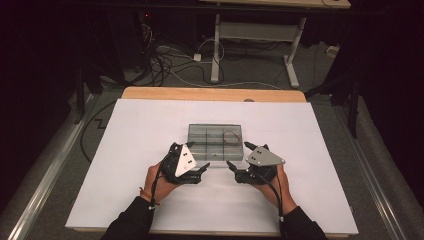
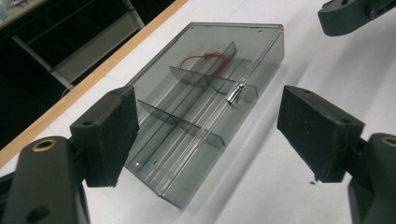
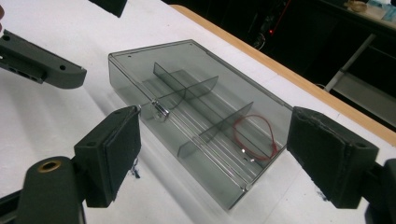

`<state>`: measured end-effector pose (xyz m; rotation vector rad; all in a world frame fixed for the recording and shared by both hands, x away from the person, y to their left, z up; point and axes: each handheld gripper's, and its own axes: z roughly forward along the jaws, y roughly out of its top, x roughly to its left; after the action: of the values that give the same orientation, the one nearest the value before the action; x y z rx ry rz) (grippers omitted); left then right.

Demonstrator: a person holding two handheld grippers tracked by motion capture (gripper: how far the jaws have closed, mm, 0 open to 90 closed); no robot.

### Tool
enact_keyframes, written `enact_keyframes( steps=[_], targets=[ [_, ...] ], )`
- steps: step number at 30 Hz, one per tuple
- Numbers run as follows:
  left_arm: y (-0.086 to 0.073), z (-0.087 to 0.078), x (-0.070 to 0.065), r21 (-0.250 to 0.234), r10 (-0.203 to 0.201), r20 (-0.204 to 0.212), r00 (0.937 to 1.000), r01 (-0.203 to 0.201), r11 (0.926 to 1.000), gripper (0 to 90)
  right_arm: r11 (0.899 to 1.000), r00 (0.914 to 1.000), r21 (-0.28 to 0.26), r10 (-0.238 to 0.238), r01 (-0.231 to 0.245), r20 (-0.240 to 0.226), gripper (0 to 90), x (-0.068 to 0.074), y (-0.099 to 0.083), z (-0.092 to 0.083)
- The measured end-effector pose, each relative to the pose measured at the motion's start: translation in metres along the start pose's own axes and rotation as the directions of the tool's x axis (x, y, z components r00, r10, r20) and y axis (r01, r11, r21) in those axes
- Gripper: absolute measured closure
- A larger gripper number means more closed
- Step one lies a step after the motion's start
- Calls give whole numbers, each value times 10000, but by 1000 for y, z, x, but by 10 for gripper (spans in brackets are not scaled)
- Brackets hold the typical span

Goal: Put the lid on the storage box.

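White sheeting covers the one surface [image 1: 150, 150], and a strip of wood edge is left bare along its far side. One box [image 1: 215, 140] of smoky grey see-through plastic is seen lying flat near the middle of the surface, its lid closed, and it is found just ahead of the two tools, between their tips and the far edge. Inside the box, six compartments can be counted, made by one long divider and two cross dividers. One small metal clasp [image 2: 235, 96] is fixed at the middle of the front edge of the lid. One thin red loop [image 3: 255, 138], like a band or wire, is held in a single end compartment, the far right one as seen from the high view. Two tools are held, one in each hand of the person. The left tool [image 1: 197, 170] is kept just beside the near left part of the box, with its jaws spread wide and nothing between them. The right tool [image 1: 239, 162] is kept just beside the near right part of the box, likewise spread wide and empty. A grey three-cornered plate is carried on top of each tool, two in all. No brand, label or writing can be read on the box or on the tools.
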<state>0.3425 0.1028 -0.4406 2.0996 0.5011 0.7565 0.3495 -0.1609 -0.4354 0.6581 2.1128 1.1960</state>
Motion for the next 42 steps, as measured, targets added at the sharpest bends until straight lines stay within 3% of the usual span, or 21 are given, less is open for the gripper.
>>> enact_keyframes(
  steps=[22,42],
  targets=[
    [5,-17,-16,-252,341,229,9992,-335,9991,201,9989,9988,51,-472,473,-151,198,10,4,-22],
    [-7,-42,-21,-210,422,133,9990,-419,9989,200,9976,9973,52,-686,688,-246,191,15,0,-40]
  ],
)
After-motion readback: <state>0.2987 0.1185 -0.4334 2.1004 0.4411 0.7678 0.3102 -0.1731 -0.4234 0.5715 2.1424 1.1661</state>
